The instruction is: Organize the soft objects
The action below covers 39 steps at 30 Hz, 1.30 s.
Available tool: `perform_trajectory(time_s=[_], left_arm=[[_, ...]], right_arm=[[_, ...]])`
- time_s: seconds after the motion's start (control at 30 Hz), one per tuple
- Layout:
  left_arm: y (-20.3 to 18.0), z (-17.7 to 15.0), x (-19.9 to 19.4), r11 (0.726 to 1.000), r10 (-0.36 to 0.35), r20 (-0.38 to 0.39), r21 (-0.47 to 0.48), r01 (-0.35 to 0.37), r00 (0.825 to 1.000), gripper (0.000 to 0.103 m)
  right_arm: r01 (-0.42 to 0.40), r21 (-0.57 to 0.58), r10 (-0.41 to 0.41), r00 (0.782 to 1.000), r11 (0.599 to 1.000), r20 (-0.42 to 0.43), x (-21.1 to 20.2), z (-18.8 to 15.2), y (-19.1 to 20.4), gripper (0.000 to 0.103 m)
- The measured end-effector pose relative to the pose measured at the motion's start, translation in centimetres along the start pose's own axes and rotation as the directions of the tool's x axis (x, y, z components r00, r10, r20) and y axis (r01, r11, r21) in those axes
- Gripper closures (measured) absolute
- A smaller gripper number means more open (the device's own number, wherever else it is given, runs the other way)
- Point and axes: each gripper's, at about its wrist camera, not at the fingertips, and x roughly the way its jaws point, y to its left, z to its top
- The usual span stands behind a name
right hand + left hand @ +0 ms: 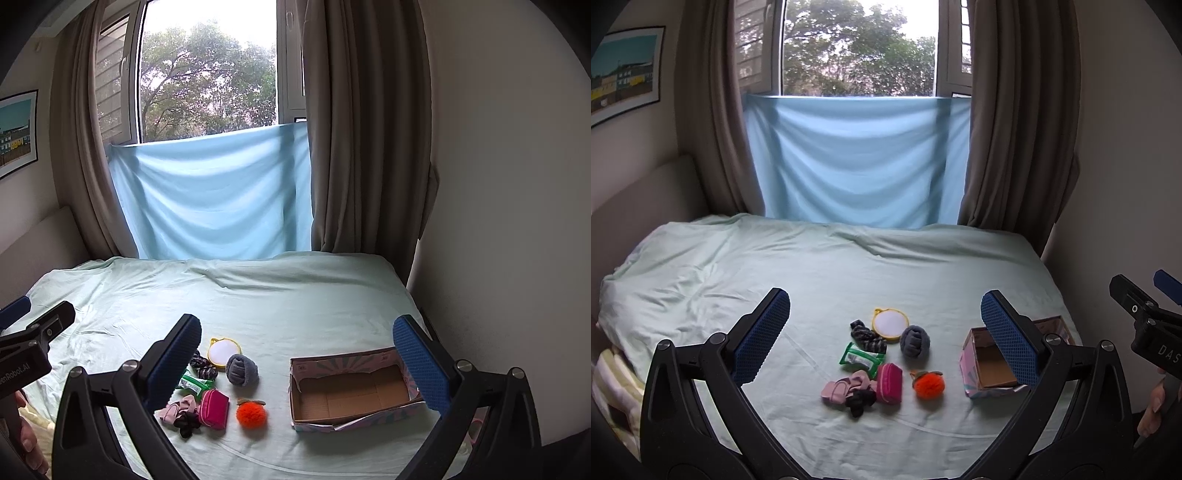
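Observation:
A cluster of small soft things lies on the pale green bed sheet (849, 266): an orange pom-pom (928, 384), a grey knotted ball (915, 341), a magenta pouch (889, 383), a pink fabric piece (839, 389), a black scrunchie (859, 401), a green wipes pack (860, 356), a dark striped sock (866, 335) and a round yellow-rimmed mirror (890, 324). An open, empty cardboard box (351, 397) sits to their right. My left gripper (886, 339) hovers open above the cluster. My right gripper (299, 363) is open too, above the pom-pom (251, 414) and box.
The bed runs back to a light blue cloth (855, 166) under the window, flanked by brown curtains (1015, 118). A wall stands close on the right. Folded striped bedding (611, 391) lies at the bed's left edge. A hand (1152, 410) holds the other gripper's handle.

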Motion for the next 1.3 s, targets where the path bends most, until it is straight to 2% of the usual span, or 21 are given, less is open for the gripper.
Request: perform_trajectory(time_s=[0.83,1.0,1.13,1.3], left_arm=[[0.1,0.5,0.1,1.0,0.012,-0.007,-0.016,-0.012,1.0,0.001],[2.7,-0.2,1.3,0.998,0.047,-0.025,-0.047,-0.048,0.999,0.001],[5.8,-2.6,4.1,0.998,0.035,-0.104,-0.041,-0.04,0.994,0.001],[9.0,-5.9,7.9,1.0,-0.024,-0.168,0.011,0.027,0.986,0.001]], right_arm=[[-0.029,-0.004,0.029,1.0,1.0,-0.002,0.0,0.4,-0.2,0.0],[-0.077,-0.023,0.076,0.996,0.997,-0.042,1.2,0.4,0.5,0.0],[-0.081,-0.031,0.079,0.995,0.996,-0.062,3.1,-1.3,2.3,0.0],[-0.097,0.002,0.096,0.987,0.995,-0.132,6.2,-4.5,5.4,0.0]])
